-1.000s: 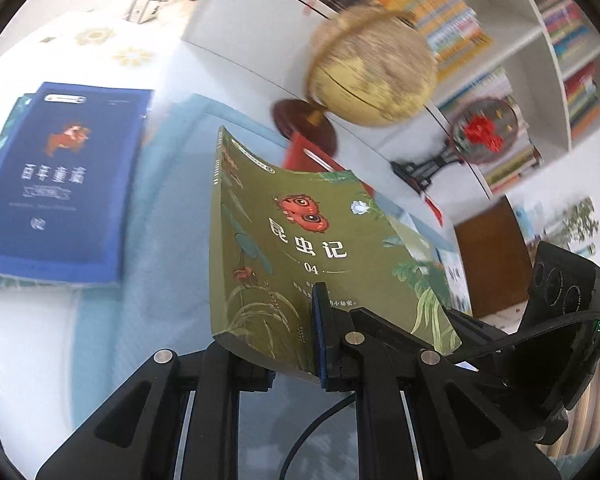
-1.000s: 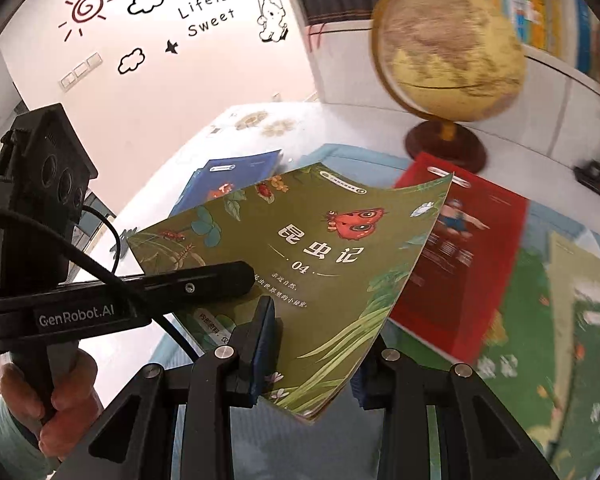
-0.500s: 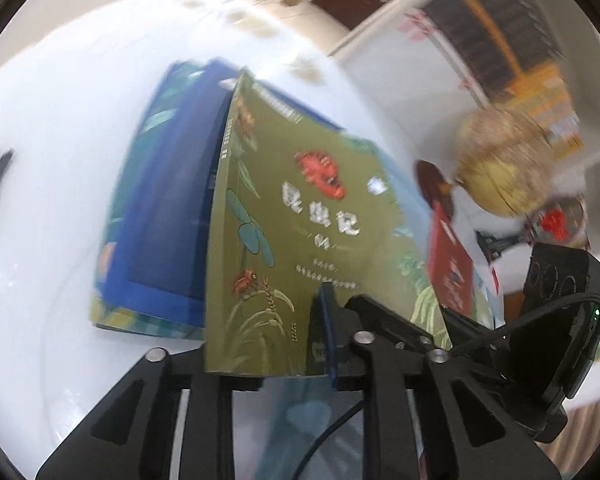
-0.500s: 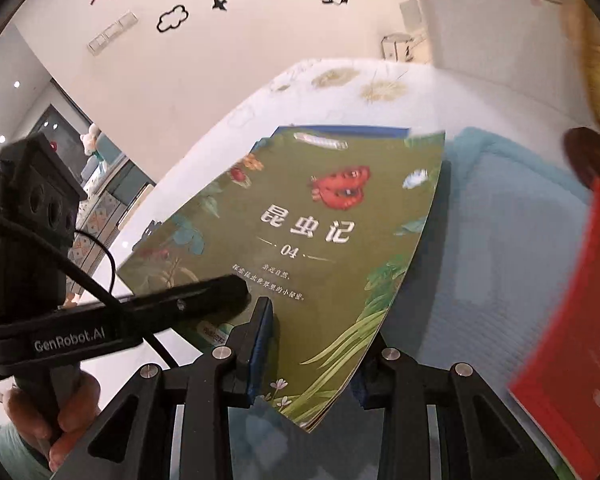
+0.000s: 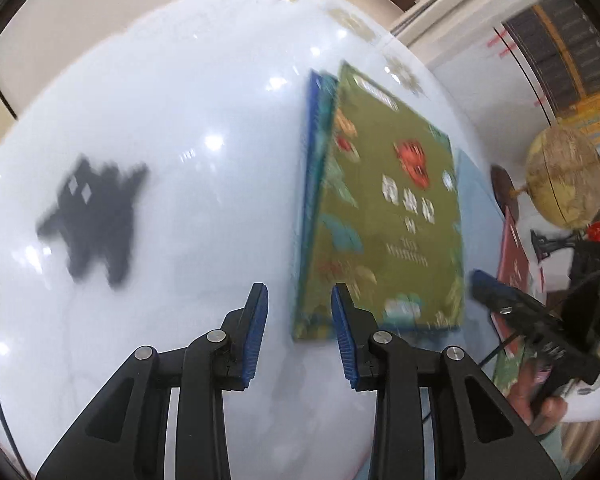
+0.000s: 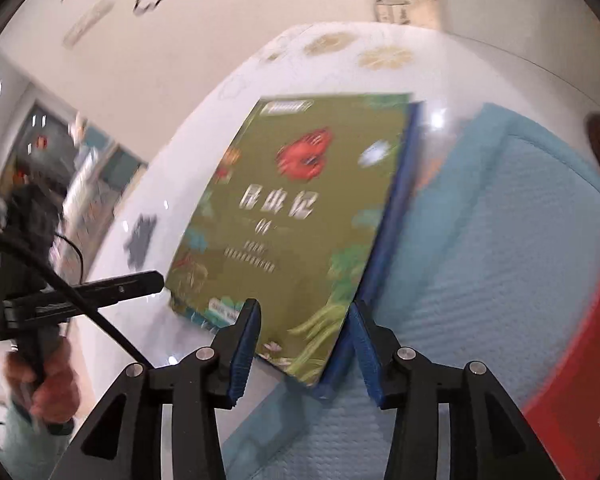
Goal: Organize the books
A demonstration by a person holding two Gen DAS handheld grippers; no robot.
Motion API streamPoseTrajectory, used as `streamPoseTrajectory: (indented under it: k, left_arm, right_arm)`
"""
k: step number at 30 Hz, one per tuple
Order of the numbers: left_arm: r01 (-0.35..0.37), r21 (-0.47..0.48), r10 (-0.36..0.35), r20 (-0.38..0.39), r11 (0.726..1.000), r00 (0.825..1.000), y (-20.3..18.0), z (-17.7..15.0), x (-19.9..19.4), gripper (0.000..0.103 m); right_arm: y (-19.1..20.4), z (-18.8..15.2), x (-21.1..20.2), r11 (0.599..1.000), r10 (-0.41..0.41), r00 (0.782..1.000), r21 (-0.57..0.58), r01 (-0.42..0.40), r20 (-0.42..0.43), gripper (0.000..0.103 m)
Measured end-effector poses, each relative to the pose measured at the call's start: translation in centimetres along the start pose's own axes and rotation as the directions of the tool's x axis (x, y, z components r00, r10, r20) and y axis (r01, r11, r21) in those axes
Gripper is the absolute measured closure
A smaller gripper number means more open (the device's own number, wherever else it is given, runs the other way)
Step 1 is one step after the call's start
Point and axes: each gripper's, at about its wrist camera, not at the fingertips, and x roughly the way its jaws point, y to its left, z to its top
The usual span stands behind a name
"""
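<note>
On top of a blue book (image 6: 396,216), the green book (image 5: 392,216) lies flat on the white counter (image 5: 180,128), its left and far edges leaving a strip of blue cover showing. Both frames are blurred, so the fine print on the green cover cannot be read. Left hand-held gripper (image 5: 300,332): its jaws have just been opening and stand spread, with nothing between the blue pads; the right pad sits just over the near left corner of the green book, the left pad over bare counter. Right hand-held gripper (image 6: 304,344): its jaws have also just been opening and stand spread, the near right corner of the two books lying between the pads without either pad pressing on it. A pale blue mat (image 6: 480,260) lies beside the stack on the right, and the blue book's near corner overlaps its edge. A red book (image 6: 580,368) rests on the mat's far right side. A globe (image 5: 564,180) stands well apart from the stack. A dark star-shaped mark (image 5: 92,220) shows on the counter to the left.
</note>
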Motion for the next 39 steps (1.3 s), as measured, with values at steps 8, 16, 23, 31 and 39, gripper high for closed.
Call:
streamPoseTrajectory:
  k: [8,16,23,31,39]
  left_arm:
    - [-0.027,-0.031,0.029,0.049,0.999,0.998,0.1,3.7,3.0,0.073]
    - [-0.002,-0.011,0.002,0.042,1.000,0.999,-0.8,3.4,3.2,0.073]
    - [0.003,-0.026,-0.002,0.041,1.000,0.999,-0.6,2.3,2.9,0.074]
    - [0.032,-0.067,-0.027,0.064,0.997,0.998,0.7,1.4,2.3,0.077]
    - [0.003,-0.035,0.001,0.137,0.999,0.991,-0.8,1.6,-0.3,0.075]
  right_arm:
    - [-2.7,5.5,2.1,0.949,-0.315,0.949,-0.012,0.315,0.024,0.069]
    - [-3.2,6.9,3.5,0.941,-0.316,0.949,-0.120,0.316,0.022,0.075]
    - [-1.4,7.1,4.6,0.942,-0.295,0.955,-0.170,0.290,-0.007,0.098]
    - [-0.1,4.1,4.5,0.959,-0.256,0.966,-0.127,0.252,-0.016,0.099]
    - [-1.3,0.9,-1.0,0.969,-0.243,0.969,-0.029,0.244,0.033,0.092]
